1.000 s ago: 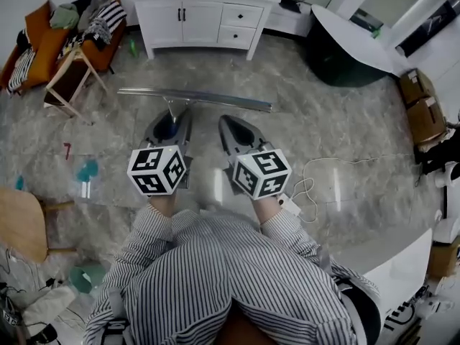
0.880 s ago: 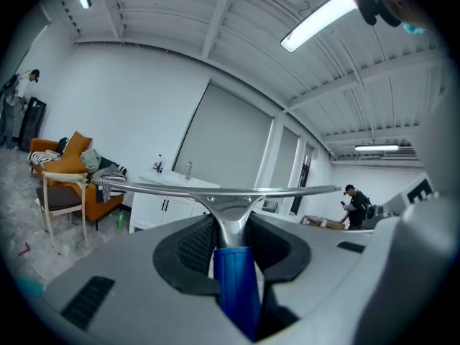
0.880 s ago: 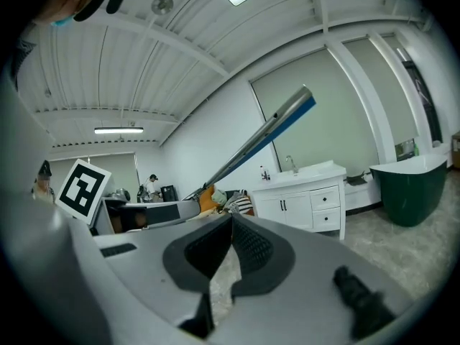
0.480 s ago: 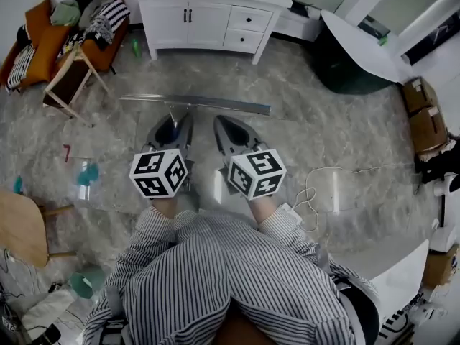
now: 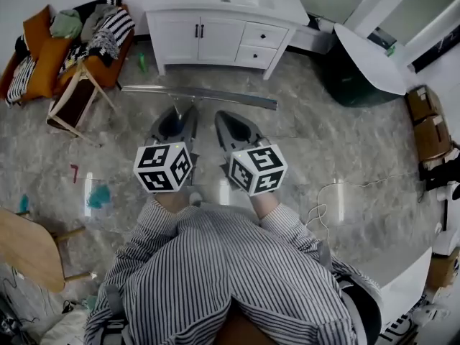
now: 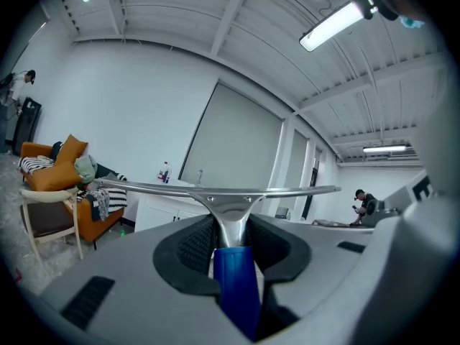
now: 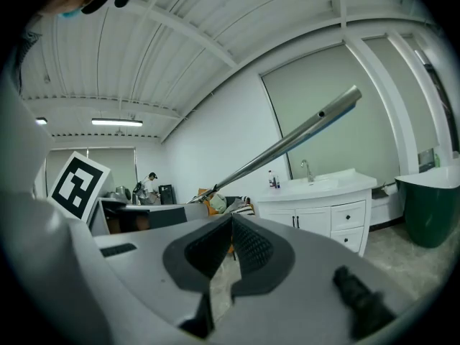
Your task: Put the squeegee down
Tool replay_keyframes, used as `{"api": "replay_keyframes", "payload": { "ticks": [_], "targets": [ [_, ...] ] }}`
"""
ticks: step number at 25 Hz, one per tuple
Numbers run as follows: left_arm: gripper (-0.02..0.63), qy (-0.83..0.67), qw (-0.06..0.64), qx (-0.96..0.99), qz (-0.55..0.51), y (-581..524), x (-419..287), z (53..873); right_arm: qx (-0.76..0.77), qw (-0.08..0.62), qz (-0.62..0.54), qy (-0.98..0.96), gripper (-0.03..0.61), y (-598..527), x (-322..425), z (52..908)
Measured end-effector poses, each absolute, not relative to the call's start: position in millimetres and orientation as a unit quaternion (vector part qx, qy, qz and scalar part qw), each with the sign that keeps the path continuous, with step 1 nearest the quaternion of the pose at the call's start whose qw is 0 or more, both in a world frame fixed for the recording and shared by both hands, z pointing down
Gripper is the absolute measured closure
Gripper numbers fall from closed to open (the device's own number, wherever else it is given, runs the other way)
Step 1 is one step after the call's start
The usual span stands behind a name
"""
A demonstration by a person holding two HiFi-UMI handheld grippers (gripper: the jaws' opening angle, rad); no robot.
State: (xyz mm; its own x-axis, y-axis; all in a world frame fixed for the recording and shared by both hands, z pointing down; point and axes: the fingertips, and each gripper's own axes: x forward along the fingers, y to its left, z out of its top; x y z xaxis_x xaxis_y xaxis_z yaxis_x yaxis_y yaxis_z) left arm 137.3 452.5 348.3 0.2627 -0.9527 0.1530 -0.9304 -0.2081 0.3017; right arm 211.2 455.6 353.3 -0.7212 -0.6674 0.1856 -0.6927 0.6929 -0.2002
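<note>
The squeegee [image 5: 208,94] is a long metal blade bar on a blue handle [image 6: 236,279], held level above the marble floor. My left gripper [image 5: 176,115] is shut on that handle, and in the left gripper view the bar [image 6: 230,190] spans the frame just beyond the jaws. My right gripper [image 5: 228,118] hangs beside it to the right, shut with nothing between its jaws. In the right gripper view [image 7: 231,225] the bar [image 7: 287,141] crosses diagonally overhead, apart from the jaws.
A white vanity cabinet [image 5: 223,31] with a sink stands straight ahead. An orange sofa [image 5: 43,49] piled with clothes and a wooden chair [image 5: 75,92] are at the left. A dark green tub [image 5: 356,70], cardboard boxes [image 5: 424,121] and a white cable [image 5: 338,192] lie to the right.
Both grippers and the person have moved forward toward the white cabinet, which now sits closer. The squeegee stays in the left gripper's hold.
</note>
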Motion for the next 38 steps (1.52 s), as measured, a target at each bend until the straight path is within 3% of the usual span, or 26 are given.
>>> {"api": "replay_keyframes", "payload": {
  "ticks": [6,19,38],
  "targets": [
    [0.485,-0.606,0.167,0.777,-0.029,407,88,351,0.357,0.056,0.136,-0.922,0.563,418,152,363],
    [0.485,-0.613,0.211,0.760,-0.041,324,29,388,0.330,0.107,0.162,-0.924,0.563,337,101,405],
    [0.485,-0.645,0.181,0.740,-0.060,59,-16,365,0.282,0.090,0.121,-0.948,0.563,60,53,375]
  ]
}}
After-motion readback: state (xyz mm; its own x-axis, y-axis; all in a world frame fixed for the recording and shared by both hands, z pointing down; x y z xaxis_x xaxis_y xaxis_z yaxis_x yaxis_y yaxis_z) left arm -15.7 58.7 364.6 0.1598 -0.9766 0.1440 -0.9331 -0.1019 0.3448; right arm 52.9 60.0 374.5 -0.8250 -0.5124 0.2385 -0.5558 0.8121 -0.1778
